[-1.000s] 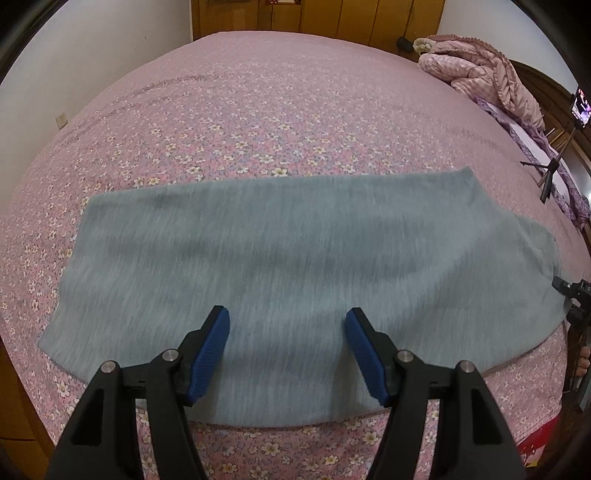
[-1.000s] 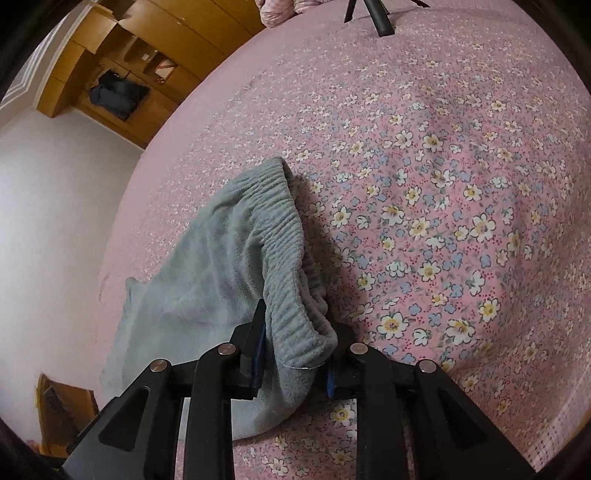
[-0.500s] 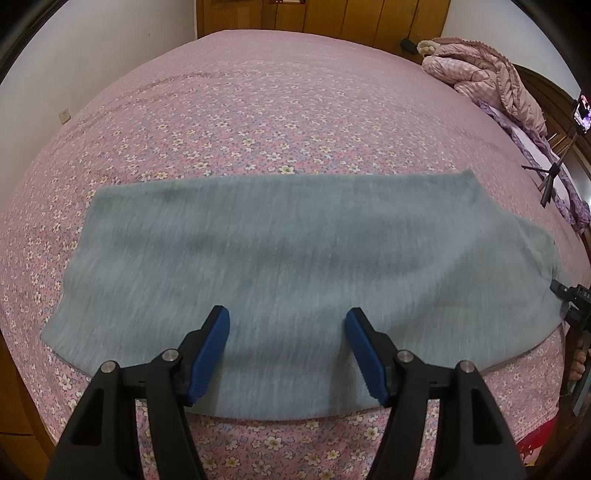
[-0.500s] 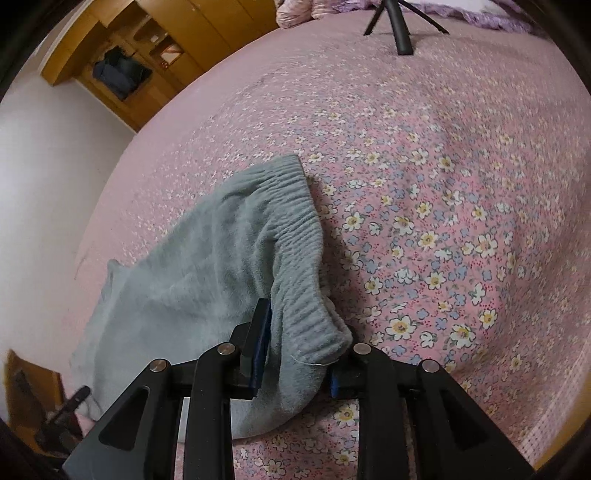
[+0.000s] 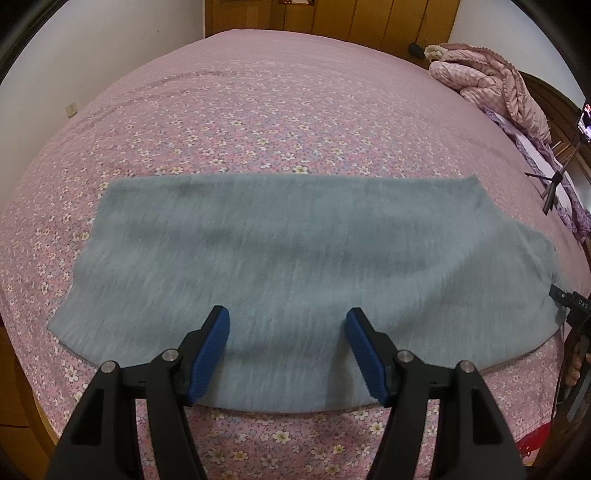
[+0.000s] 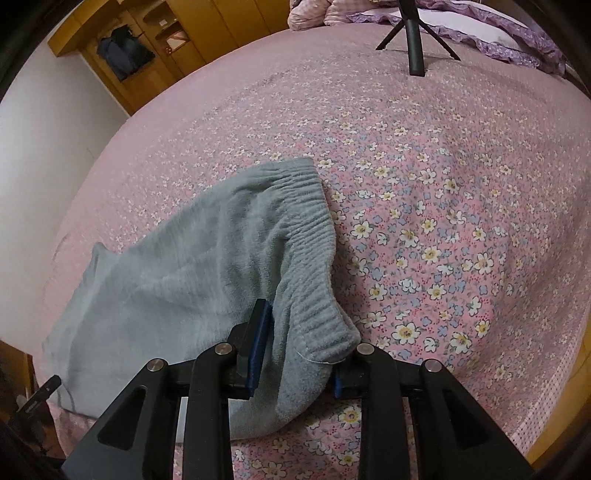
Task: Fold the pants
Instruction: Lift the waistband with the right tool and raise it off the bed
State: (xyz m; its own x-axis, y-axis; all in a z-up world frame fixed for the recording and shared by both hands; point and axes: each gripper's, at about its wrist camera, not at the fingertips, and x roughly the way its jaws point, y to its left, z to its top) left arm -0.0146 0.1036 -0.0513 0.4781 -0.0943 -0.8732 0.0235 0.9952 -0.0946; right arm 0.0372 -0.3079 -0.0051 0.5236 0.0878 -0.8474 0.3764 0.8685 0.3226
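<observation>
One bed (image 5: 295, 92), pink floral cover. One pair of grey pants (image 5: 303, 258) – spread flat across its near edge, ribbed waistband (image 6: 314, 251) lifted at one end. Left gripper (image 5: 287, 349) – jaws wide, empty, above the cloth. Right gripper (image 6: 295, 350) – jaws narrow, just eased slightly apart, waistband corner between them.

The setting is identified as a home bedroom. A large bed (image 5: 295, 110) is covered with a pink floral bedspread (image 6: 443, 221). Wooden wardrobes (image 6: 207, 29) are lined along the far wall, a pink quilted comforter (image 5: 491, 85) is bundled near a dark headboard (image 5: 550, 99).
</observation>
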